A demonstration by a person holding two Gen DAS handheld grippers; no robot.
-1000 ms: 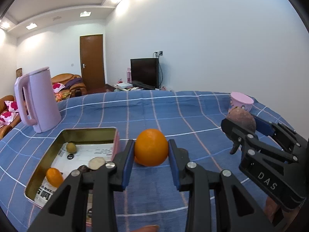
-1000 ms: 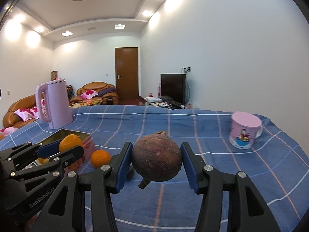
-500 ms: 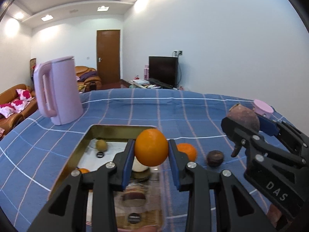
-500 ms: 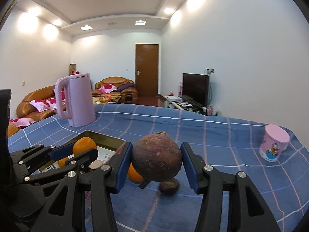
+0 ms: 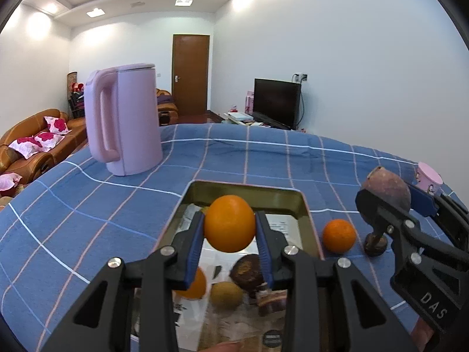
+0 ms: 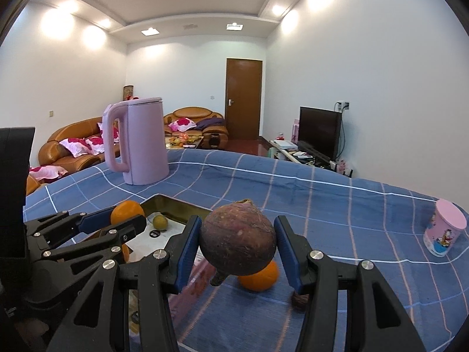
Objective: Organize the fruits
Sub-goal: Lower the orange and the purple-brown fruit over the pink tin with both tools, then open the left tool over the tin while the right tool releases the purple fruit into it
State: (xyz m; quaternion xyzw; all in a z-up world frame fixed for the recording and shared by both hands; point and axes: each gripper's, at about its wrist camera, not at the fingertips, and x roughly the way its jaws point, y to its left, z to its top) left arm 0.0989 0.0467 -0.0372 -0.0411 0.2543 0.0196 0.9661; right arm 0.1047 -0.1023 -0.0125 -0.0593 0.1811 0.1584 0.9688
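My left gripper [image 5: 229,228] is shut on an orange [image 5: 229,226] and holds it above the open metal tin [image 5: 249,195]. In the tin lie another orange [image 5: 192,286], a yellow-green fruit [image 5: 226,294] and a dark brown fruit [image 5: 247,270]. My right gripper [image 6: 238,242] is shut on a round purple-brown fruit [image 6: 238,242], held above the cloth right of the tin [image 6: 173,204]. A loose orange [image 5: 339,235] and a small dark fruit [image 5: 375,243] lie on the cloth right of the tin. The loose orange [image 6: 259,277] also shows under the right gripper.
A pink kettle [image 5: 124,120] stands behind the tin on the left. A pink mug [image 6: 445,231] stands at the far right near the table edge. The blue checked cloth [image 5: 263,158] covers the table. Sofas and a TV stand beyond the table.
Both grippers moved left with their fruits. The left gripper's orange went from beside the tin to over it. The loose orange and dark fruit came into view on the right.
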